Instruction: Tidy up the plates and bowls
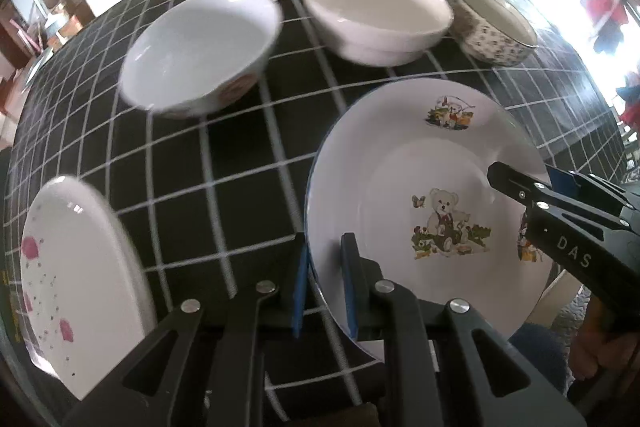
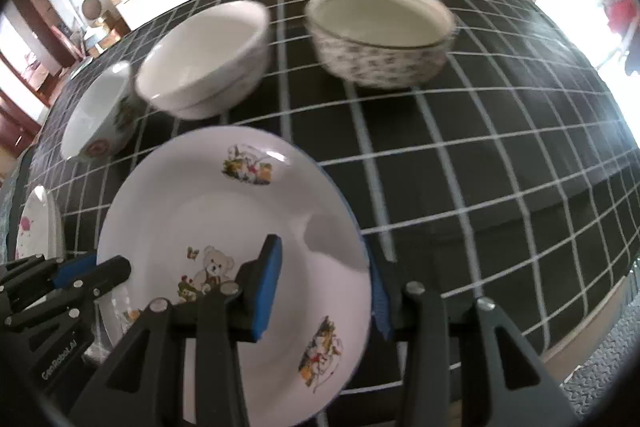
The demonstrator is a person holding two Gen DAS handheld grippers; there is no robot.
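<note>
left gripper [image 1: 324, 283]: clamped on bear plate [image 1: 400, 179] left rim
right gripper [image 2: 326, 287]: pinched its right rim
bear plate: held above surface [image 1: 240, 163], near side
progress: early; floral plate [image 1: 72, 275] near left, three bowls far, all unstacked

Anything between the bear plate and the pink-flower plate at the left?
Nothing visible. The bear plate is held at opposite rims by the left gripper and right gripper. Only bare checked cloth lies between it and the pink-flower plate. The three bowls sit farther back, off that path.
</note>
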